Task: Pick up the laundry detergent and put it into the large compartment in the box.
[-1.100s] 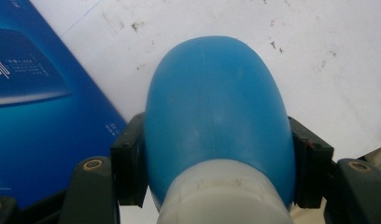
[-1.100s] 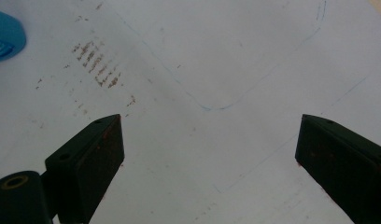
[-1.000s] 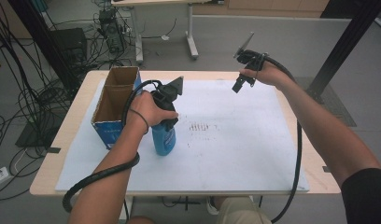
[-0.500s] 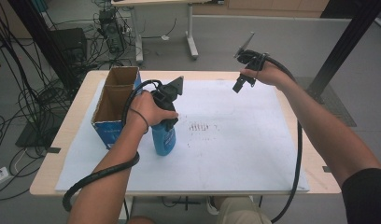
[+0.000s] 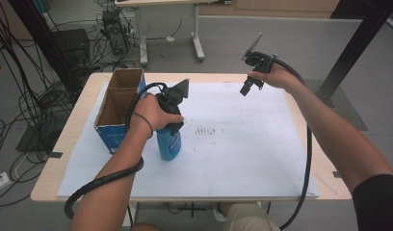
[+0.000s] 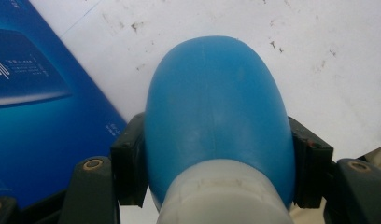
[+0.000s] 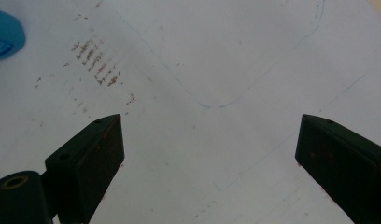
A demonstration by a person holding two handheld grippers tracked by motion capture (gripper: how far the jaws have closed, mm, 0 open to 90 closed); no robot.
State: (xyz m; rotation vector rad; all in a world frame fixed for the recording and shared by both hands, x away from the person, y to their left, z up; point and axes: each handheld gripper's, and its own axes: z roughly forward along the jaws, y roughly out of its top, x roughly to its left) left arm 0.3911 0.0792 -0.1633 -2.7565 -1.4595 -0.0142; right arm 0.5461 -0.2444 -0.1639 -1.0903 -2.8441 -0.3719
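nothing is seen to have moved since the earlier frame. blue bottle (image 5: pixel 168 143) is clamped upright on the tabletop (image 5: pixel 242 159) by the left gripper (image 6: pixel 216 154), beside the blue box (image 5: pixel 118 108); the right gripper (image 7: pixel 209 144) is held wide open, empty. a lift seems in hand, calling next for a steady vertical raise.

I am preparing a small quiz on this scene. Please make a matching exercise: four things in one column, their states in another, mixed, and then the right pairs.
1. bottle
2. box
3. left hand-held gripper
4. right hand-held gripper

a. open, above the sheet
b. top open, at the table's left
c. blue, upright
d. shut on the bottle

Pairs: 1-c, 2-b, 3-d, 4-a
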